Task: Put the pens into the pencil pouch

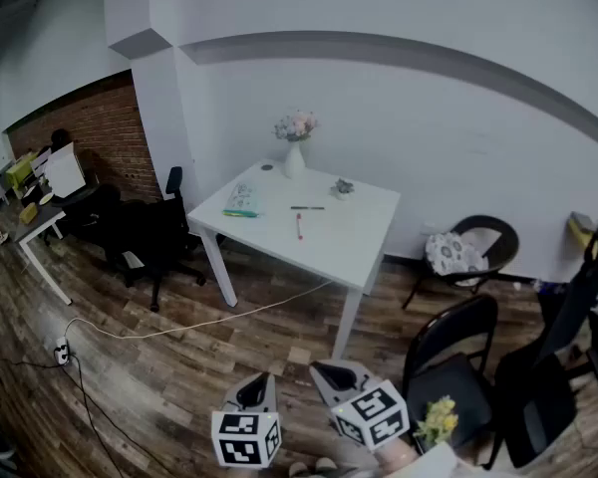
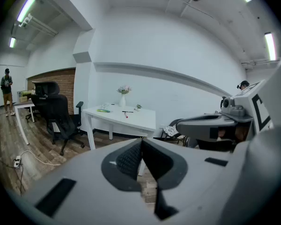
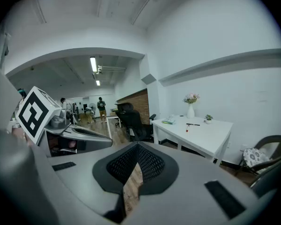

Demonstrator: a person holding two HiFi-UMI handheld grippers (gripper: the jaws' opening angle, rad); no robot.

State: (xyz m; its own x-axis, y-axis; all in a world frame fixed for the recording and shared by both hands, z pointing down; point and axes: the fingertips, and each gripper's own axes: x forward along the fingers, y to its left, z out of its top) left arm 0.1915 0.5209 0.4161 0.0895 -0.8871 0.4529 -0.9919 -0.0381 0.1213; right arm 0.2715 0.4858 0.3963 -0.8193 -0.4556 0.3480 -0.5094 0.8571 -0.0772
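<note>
Far ahead stands a white table (image 1: 349, 242). On it lie a pale green pencil pouch (image 1: 242, 202), a black pen (image 1: 307, 208) and a red pen (image 1: 299, 227). Both grippers hang low at the near edge of the head view, well short of the table. My left gripper (image 1: 254, 391) is shut with nothing in it, and my right gripper (image 1: 334, 374) is likewise shut and empty. The left gripper view shows the left gripper (image 2: 141, 144) with its jaws together, and the table (image 2: 131, 121) small beyond. The right gripper (image 3: 137, 146) points toward the table (image 3: 210, 135), pouch (image 3: 168, 122) and black pen (image 3: 193, 124).
A vase of flowers (image 1: 296, 152) and a small plant (image 1: 343, 187) stand at the table's back. Black office chairs (image 1: 149, 232) are left of it. Dark chairs (image 1: 458, 357) stand at the right. A white cable (image 1: 179, 327) and power strip (image 1: 62, 350) lie on the wood floor.
</note>
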